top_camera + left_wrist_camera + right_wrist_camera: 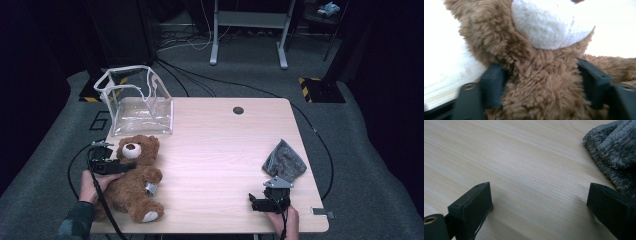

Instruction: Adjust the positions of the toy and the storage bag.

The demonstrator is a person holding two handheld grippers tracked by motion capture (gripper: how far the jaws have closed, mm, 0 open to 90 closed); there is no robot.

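Left gripper (127, 165) straddles the teddy bear (134, 176) at its neck (just under the white muzzle), jaws spread, fur bulging between them.

The brown teddy bear (134, 176) with a white muzzle lies, seemingly on its back, at the table's near left corner, head toward the clear bag.
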